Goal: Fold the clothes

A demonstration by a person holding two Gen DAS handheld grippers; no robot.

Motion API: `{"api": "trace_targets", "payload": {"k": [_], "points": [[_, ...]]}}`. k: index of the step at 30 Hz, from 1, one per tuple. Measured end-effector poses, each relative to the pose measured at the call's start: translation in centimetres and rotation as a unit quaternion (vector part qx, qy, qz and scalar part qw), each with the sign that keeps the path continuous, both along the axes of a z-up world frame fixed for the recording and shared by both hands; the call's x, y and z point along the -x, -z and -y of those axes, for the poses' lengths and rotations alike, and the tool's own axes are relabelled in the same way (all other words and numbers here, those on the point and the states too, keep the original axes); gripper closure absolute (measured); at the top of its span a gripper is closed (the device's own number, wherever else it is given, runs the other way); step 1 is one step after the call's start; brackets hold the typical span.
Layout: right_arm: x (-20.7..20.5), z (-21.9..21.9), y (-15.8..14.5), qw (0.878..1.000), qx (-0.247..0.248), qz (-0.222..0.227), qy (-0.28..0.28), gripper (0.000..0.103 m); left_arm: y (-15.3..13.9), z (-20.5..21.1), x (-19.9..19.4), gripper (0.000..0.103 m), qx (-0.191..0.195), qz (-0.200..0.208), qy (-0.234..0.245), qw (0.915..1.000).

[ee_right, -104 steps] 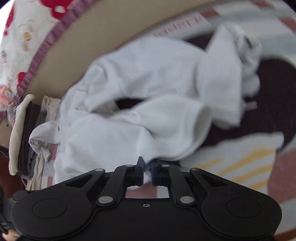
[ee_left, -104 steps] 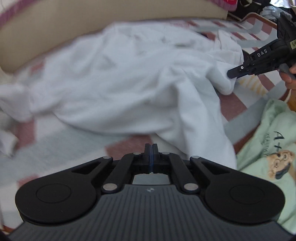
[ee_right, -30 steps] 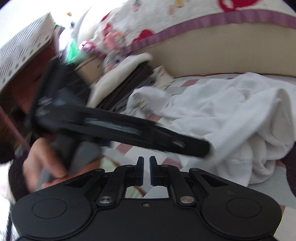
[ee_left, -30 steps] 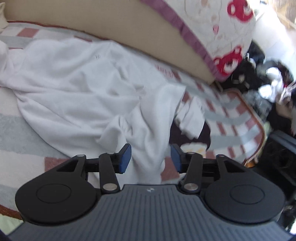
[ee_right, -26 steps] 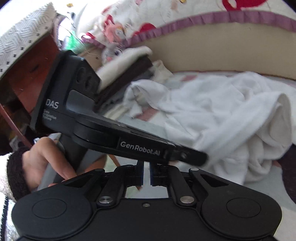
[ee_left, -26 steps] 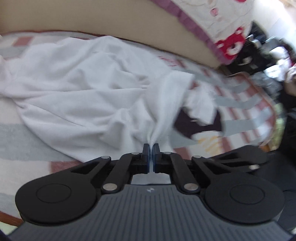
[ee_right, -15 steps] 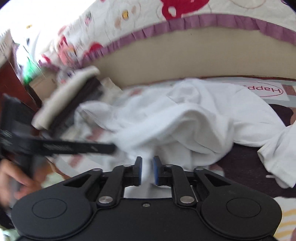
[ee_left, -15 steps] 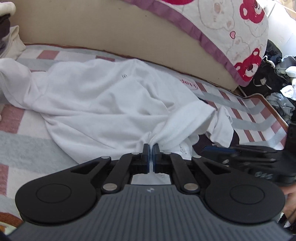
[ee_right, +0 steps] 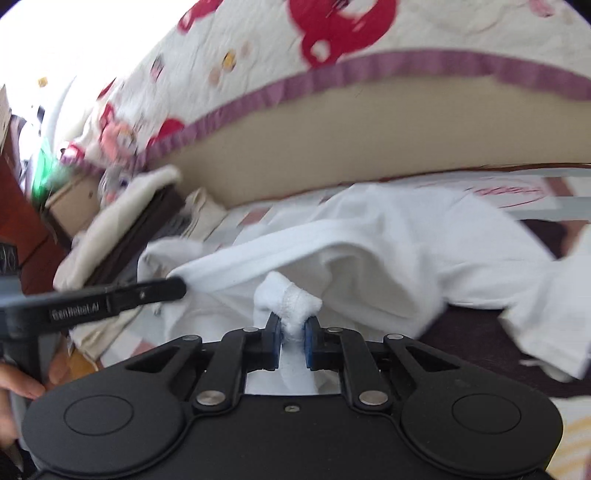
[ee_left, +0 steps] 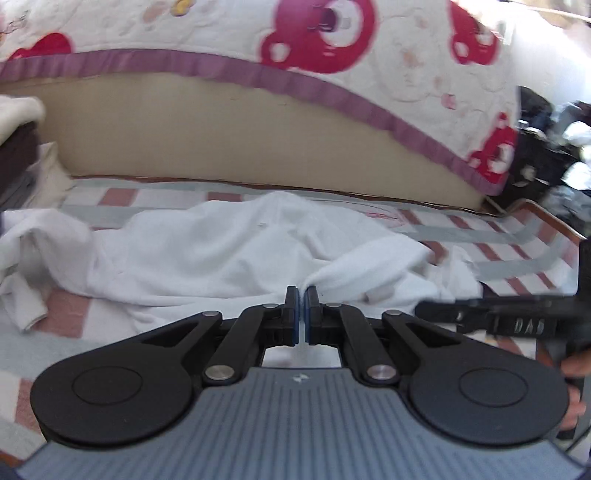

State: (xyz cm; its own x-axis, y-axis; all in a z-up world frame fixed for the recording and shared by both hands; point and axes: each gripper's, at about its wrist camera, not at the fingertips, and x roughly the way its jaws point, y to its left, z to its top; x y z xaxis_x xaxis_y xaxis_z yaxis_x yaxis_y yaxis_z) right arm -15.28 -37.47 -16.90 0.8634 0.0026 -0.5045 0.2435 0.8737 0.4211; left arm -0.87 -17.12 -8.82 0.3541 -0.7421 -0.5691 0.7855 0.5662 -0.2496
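A cream quilt [ee_left: 229,33] printed with red bears and edged in purple fills the top of both views, draped over a tan mattress side [ee_left: 207,129] that runs as a broad band across the middle. Below it, a striped blanket [ee_left: 498,236] in pink, grey and white covers the lower surface, with a dark brown patch [ee_right: 476,332] showing at the right of the right wrist view.

The white garment [ee_left: 207,251] lies crumpled on that blanket across the centre of both frames, spreading from the left edge to the right of centre in the left wrist view (its folds are soft and partly blurred). A stack of folded clothes [ee_right: 122,225], cream over dark brown, sits at the left of the right wrist view against the mattress side.

The left gripper [ee_left: 300,299] at lower centre of its own view has its blue pads pressed together on a pinch of the white garment's edge, the cloth rising to a small peak right at the fingertips. In the right wrist view it reaches in from the left, tip on a thick hem of the garment.

The right gripper [ee_right: 291,330] at lower centre of its own view has a bunched white wad of the garment between its blue pads, and its jaws are closing on it. It also shows at the right edge of the left wrist view, with a hand [ee_left: 574,384] on its handle.
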Motion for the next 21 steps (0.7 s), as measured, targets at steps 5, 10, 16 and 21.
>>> {"api": "trace_targets", "payload": {"k": [5, 10, 16, 21], "points": [[1.5, 0.5, -0.6, 1.0, -0.002, -0.004, 0.028, 0.089, 0.5, 1.1, 1.6, 0.097, -0.012, -0.011, 0.037, 0.9992], [1.2, 0.5, -0.6, 1.0, -0.011, -0.001, 0.025, 0.089, 1.2, 2.4, 3.8, 0.041, -0.068, 0.052, 0.052, 0.995], [0.9, 0.1, 0.1, 1.0, -0.028, -0.009, 0.004, 0.088, 2.7, 3.4, 2.6, 0.072, -0.089, 0.051, 0.049, 0.9936], [0.7, -0.9, 1.1, 0.999, 0.009, -0.034, -0.019, 0.089, 1.2, 2.0, 1.0, 0.099, -0.115, 0.076, -0.018, 0.9903]]}}
